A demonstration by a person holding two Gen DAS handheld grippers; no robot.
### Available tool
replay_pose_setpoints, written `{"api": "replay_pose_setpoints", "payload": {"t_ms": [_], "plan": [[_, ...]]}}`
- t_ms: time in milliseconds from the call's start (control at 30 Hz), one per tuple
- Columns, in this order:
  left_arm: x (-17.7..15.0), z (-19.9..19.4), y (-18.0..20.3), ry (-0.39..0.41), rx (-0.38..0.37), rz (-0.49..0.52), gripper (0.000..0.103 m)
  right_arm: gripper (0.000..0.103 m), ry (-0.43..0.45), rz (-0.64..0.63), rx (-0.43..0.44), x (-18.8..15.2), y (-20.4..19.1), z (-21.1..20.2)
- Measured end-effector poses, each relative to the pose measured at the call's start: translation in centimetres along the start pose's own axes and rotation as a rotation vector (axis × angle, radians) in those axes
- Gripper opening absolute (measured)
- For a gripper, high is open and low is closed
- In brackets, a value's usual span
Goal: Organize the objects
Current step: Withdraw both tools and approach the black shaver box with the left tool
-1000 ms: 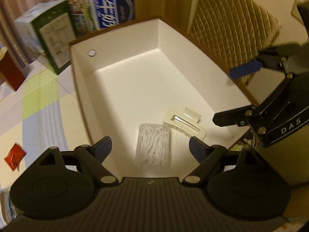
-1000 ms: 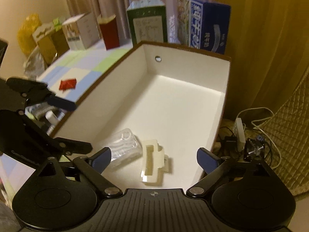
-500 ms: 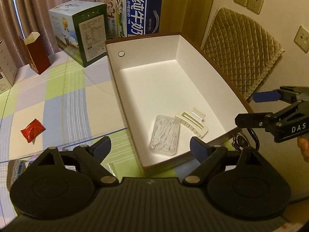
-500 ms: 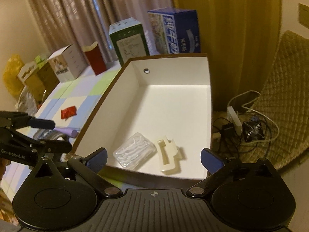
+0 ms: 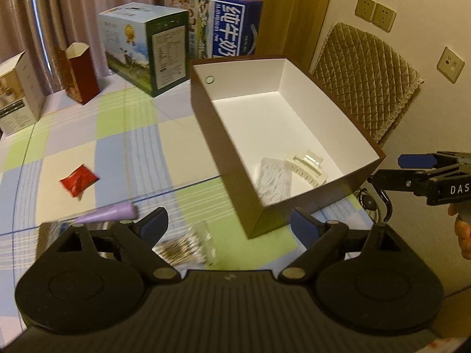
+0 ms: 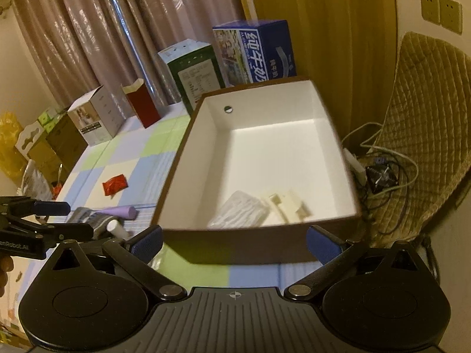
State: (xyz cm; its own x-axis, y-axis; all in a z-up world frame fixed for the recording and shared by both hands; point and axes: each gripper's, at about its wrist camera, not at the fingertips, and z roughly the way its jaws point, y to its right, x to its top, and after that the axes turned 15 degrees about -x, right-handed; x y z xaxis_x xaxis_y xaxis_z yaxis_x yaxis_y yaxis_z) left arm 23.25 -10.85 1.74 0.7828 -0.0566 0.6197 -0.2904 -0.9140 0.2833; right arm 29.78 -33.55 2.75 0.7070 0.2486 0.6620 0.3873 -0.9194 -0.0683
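A brown box with a white inside (image 5: 229, 135) (image 6: 173, 182) stands on the checked table. In it lie a clear pack of floss picks (image 5: 273, 179) (image 6: 241, 211) and a cream hair claw clip (image 5: 306, 167) (image 6: 288, 203). On the table outside lie a red packet (image 5: 78, 180) (image 6: 114, 184), a purple tube (image 5: 109, 212) (image 6: 120, 212) and a clear bag of cotton swabs (image 5: 185, 247). My left gripper (image 5: 229, 223) is open and empty, in front of the box's near corner. My right gripper (image 6: 234, 241) is open and empty, before the box's near wall.
Cartons stand at the table's back: a blue milk box (image 5: 223, 29), a green-and-white box (image 5: 147, 50), a dark red carton (image 5: 79, 70) and a white box (image 5: 17, 94). A quilted chair back (image 5: 365, 76) and cables (image 6: 379, 164) are to the right of the table.
Both grippers have pulled back and up from over the box's inside to outside its near end. The floss picks and clip stay in the box. More of the table has come into view.
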Motion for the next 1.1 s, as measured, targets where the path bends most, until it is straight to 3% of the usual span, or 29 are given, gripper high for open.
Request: {"api": "replay_pose_setpoints", "payload": {"t_ms": [467,1100], "plan": [[-3.9,-4.1,-4.4,0.012,0.016,-0.052,0.089,0.101,-0.008,0.003,0.011,-2.4,-5.3,-0.6],[-10.2,-5.4,-11.0,-0.039,0.082,-0.17,0.089,0.101,-0.133,-0.102,0.094,-6.2,-13.6,3.5]]}}
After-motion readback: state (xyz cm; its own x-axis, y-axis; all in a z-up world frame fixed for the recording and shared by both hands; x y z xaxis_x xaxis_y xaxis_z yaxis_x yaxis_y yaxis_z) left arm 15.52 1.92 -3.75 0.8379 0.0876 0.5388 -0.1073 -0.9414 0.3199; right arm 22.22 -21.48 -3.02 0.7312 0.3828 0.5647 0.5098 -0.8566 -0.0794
